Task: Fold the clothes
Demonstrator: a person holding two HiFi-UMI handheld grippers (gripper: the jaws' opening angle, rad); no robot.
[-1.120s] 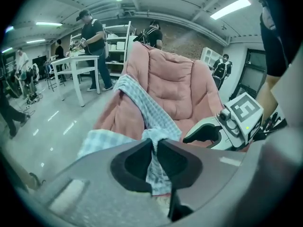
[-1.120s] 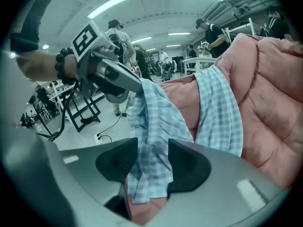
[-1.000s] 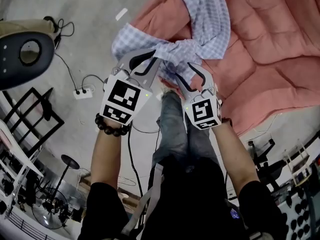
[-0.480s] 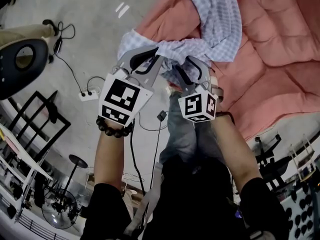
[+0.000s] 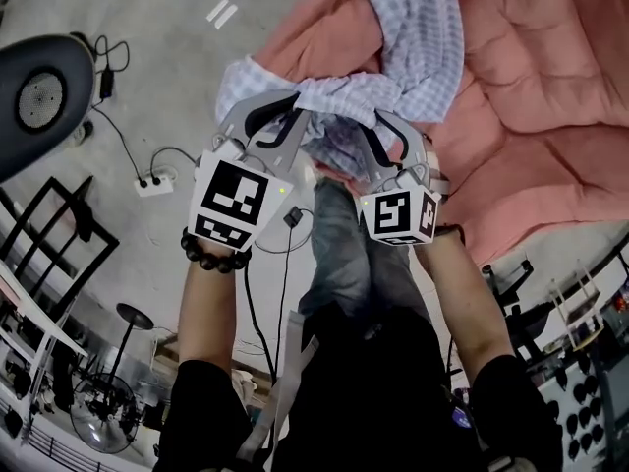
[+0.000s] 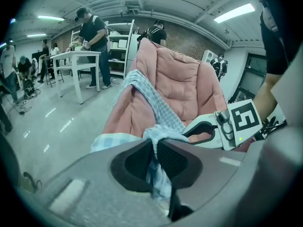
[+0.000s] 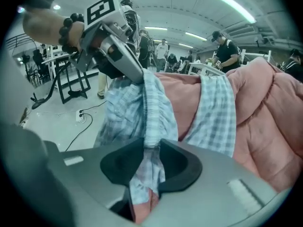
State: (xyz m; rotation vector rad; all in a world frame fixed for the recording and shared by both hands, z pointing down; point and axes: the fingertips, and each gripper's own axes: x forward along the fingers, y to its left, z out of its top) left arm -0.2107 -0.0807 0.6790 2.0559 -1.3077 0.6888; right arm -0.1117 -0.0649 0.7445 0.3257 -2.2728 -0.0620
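- L gripper [image 5: 282,116] clamps the garment [image 5: 413,37] by its bunched edge; R gripper [image 5: 393,131], jaws just closing, pinches it alongside.
- Rest of garment trails over the pink quilt [image 5: 550,87].
- Step: grip taken. Next, likely: move grippers apart, pull edge taut.

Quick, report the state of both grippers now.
Left gripper: shut on the checked garment.
Right gripper: jaws have just been closing, now shut on the same checked garment.

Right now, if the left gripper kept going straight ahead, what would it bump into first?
The left gripper is shut on the checked cloth; straight beyond, it would probably meet the pink quilt first.
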